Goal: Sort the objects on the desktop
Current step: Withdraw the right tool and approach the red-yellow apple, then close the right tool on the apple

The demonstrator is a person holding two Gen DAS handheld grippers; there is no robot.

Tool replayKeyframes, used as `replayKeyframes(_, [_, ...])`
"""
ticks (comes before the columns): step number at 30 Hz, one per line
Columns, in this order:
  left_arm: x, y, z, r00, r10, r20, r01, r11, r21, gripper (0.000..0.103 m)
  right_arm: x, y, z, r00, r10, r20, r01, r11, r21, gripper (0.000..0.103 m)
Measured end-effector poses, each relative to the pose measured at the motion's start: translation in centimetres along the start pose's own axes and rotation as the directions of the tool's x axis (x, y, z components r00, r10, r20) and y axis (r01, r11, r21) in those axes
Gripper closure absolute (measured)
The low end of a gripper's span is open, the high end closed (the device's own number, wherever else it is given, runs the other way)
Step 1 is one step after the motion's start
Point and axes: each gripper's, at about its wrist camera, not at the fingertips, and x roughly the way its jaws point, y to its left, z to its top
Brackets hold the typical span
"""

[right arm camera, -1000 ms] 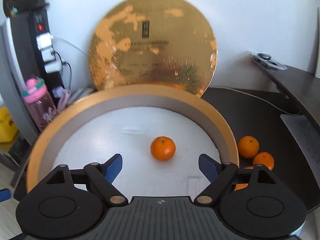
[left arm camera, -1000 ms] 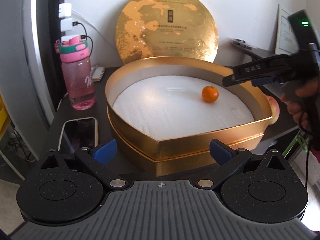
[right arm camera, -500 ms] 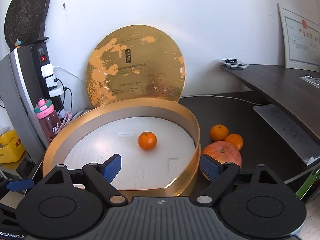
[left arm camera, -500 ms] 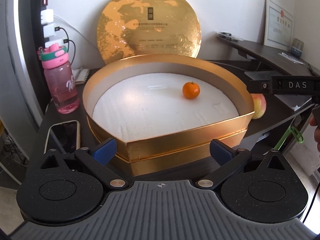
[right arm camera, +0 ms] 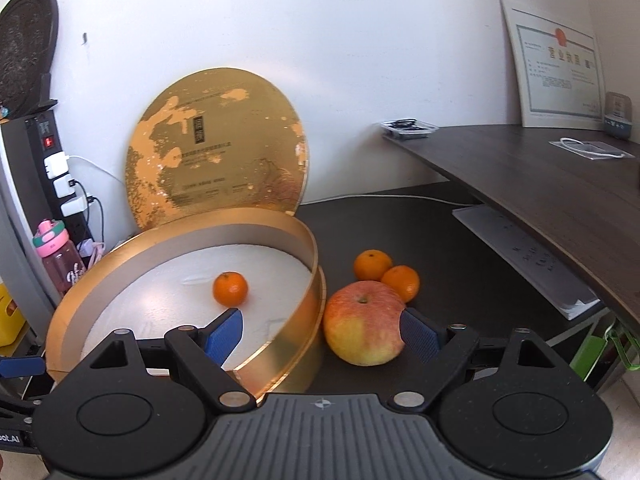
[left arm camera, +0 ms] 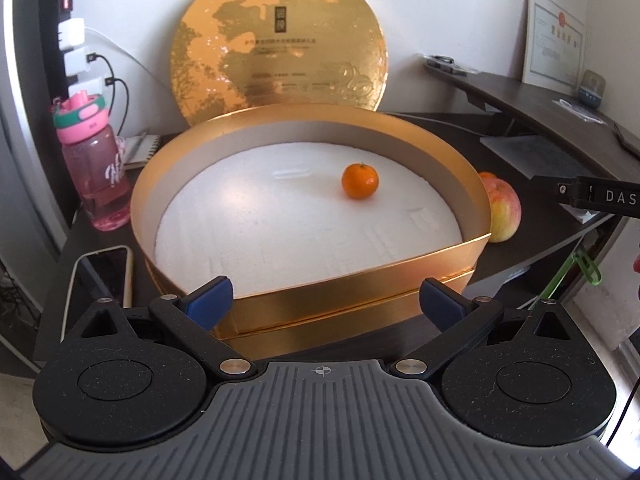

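A round gold box [left arm camera: 476,204] with a white foam floor holds one mandarin [left arm camera: 359,181] [right arm camera: 230,288]. To the right of the box [right arm camera: 308,240] on the dark desk lie a red-yellow apple [right arm camera: 362,322] [left arm camera: 502,210] and two more mandarins [right arm camera: 373,265] [right arm camera: 401,282]. My right gripper [right arm camera: 320,334] stands open in front of the box's right rim and the apple, with nothing gripped. My left gripper [left arm camera: 326,302] is open too, low before the box's near wall. One finger of the right gripper shows at the right edge of the left wrist view.
The box's gold lid [left arm camera: 280,44] leans on the wall behind. A pink water bottle [left arm camera: 94,168], a notepad and a power strip with chargers [left arm camera: 76,56] stand at the left; a phone [left arm camera: 100,276] lies front left. A raised desk [right arm camera: 540,184] with papers runs at the right.
The right gripper has drawn back and swung right, from above the box floor to its right rim, bringing apple and mandarins into view. The left gripper has drifted sideways; the box shifted right in its view.
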Motion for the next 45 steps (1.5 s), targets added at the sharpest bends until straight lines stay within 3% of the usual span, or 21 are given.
replayKeyframes(6, [0.8, -1.0, 0.2, 1.000, 0.023, -0.010, -0.023, 0.999, 0.027, 0.001, 0.8, -2.1, -0.5, 0.999, -0.050, 0.003, 0.050, 0.999, -0.002, 0.019])
replayKeyframes(10, [1.1, -1.2, 0.4, 0.999, 0.035, -0.009, -0.035, 0.999, 0.027, 0.001, 1.8, -3.2, -1.1, 0.998, -0.064, -0.010, 0.064, 0.998, -0.001, 0.026])
replayKeyframes(23, [2.1, -2.1, 0.7, 0.999, 0.031, -0.011, -0.030, 0.998, 0.050, 0.001, 6.9, -3.8, -2.0, 0.999, -0.016, -0.034, 0.014, 0.998, -0.060, 0.026])
replayKeyframes(27, [2.2, -2.0, 0.7, 0.999, 0.032, -0.012, -0.031, 0.998, 0.050, 0.001, 8.4, -4.3, -2.0, 0.999, 0.009, -0.043, -0.011, 0.999, -0.041, 0.021])
replayKeyframes(35, [2.5, -1.9, 0.8, 0.999, 0.033, -0.013, -0.032, 0.998, 0.049, 0.001, 10.4, -5.4, -2.2, 0.997, 0.068, -0.044, -0.067, 0.997, 0.028, 0.021])
replayKeyframes(45, [2.4, -1.9, 0.7, 0.999, 0.030, -0.013, -0.030, 0.998, 0.046, 0.001, 11.3, -5.5, -2.5, 0.994, 0.094, -0.048, -0.094, 0.996, 0.010, 0.024])
